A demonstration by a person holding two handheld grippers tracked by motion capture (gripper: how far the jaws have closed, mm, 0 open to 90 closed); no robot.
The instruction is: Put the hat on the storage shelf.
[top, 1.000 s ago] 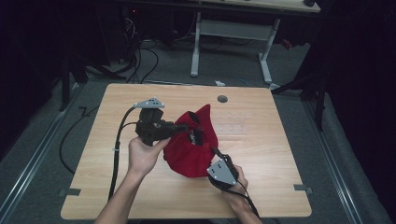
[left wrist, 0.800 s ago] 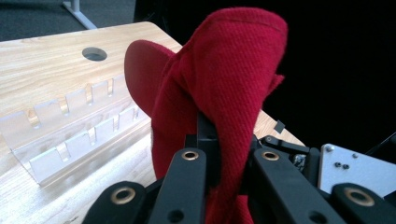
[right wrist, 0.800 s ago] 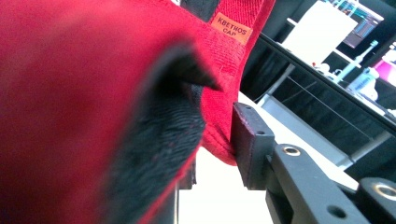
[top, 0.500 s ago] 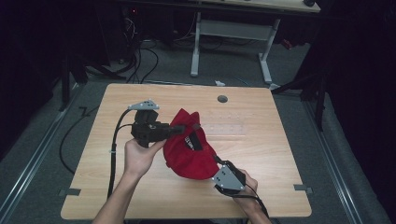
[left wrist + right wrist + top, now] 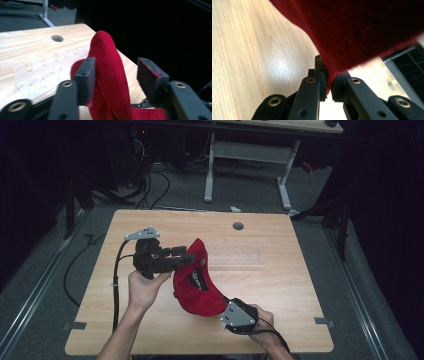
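Cap: I am holding the red cap (image 5: 199, 285) lifted over the middle of the table (image 5: 280, 285), its inside label turned up toward the camera.
Right gripper (image 5: 329, 83): my jaws are pressing together on the cap's lower edge, pinching the cloth.
Left gripper (image 5: 115, 72): my jaws are standing spread; a fold of the cap is lying between them, touching one pad, the other pad well clear.
Clear rack (image 5: 42, 75): it is sitting on the table just behind the cap.
Risk: I am carrying the cap on one thin pinch, so I judge it may be slipping out if I pull.
Risk: closing the left jaws off-centre may be catching only a loose fold.
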